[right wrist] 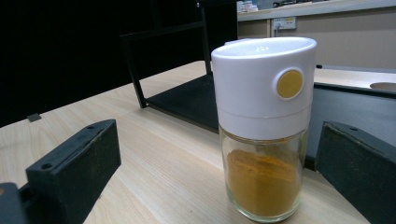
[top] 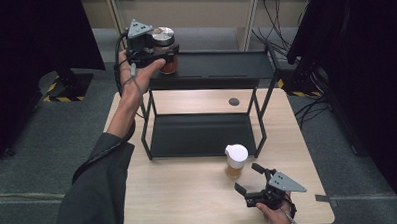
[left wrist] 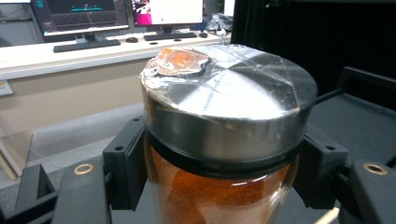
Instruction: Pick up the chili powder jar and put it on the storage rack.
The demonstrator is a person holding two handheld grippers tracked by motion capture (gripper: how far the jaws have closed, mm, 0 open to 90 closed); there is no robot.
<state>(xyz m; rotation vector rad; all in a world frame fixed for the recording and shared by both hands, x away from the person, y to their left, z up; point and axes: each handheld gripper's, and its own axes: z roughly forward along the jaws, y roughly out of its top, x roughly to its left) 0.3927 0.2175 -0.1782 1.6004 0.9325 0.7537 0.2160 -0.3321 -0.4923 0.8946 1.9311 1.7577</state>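
Note:
My left gripper [top: 160, 57] is shut on a glass jar of orange-red powder [top: 165, 49] with a silver metal lid [left wrist: 229, 100], at the left end of the black rack's top shelf [top: 220, 66]. Whether the jar rests on the shelf or hangs just above it I cannot tell. A glass shaker of yellow powder with a white cap [top: 236, 160] stands on the wooden table [top: 189, 192] in front of the rack. My right gripper [top: 250, 178] stands open just behind the shaker [right wrist: 264, 126], its jaws wide on either side and apart from it.
The black two-level rack has a bare lower shelf [top: 200, 134]. A round cable hole [top: 233, 102] sits in the tabletop behind it. Black curtains and cables line the floor at the sides and back. Monitors and a keyboard [left wrist: 86, 44] stand on a far desk.

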